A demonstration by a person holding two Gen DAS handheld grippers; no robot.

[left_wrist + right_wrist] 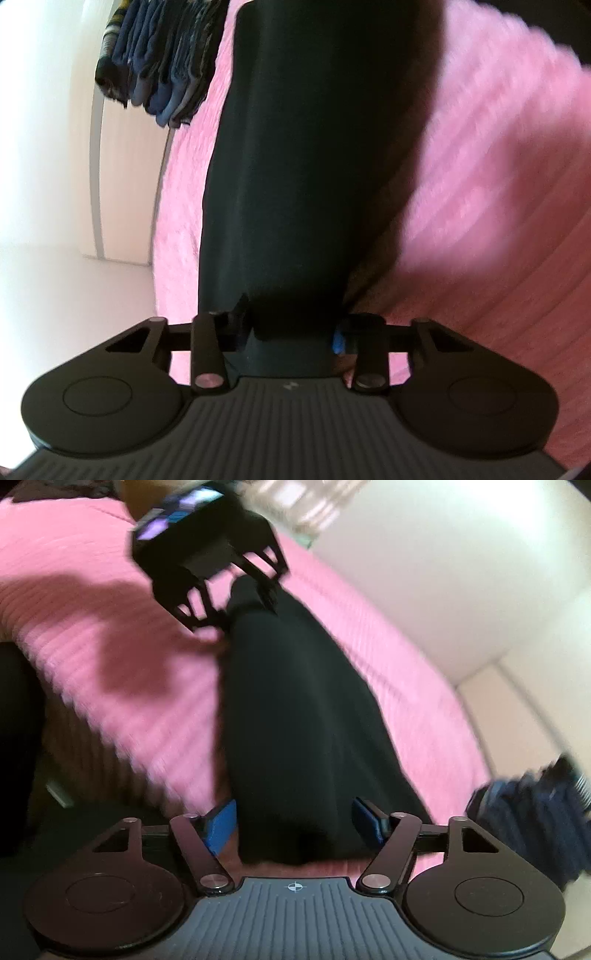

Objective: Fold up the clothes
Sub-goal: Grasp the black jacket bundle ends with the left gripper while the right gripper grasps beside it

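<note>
A long black garment (295,184) lies stretched along a pink ribbed bedspread (480,166). My left gripper (291,332) is shut on one end of it; the cloth fills the gap between its fingers. In the right wrist view the same garment (295,720) runs from my right gripper (295,825) up to the left gripper (247,590) at its far end. My right gripper's blue pads (219,825) stand apart on either side of the near end of the cloth, open around it.
A stack of folded dark blue clothes (155,66) sits on the bedspread's edge, and it also shows in the right wrist view (532,812). White cabinet or wall (55,147) borders the bed. The bedspread (92,609) drops off at the left.
</note>
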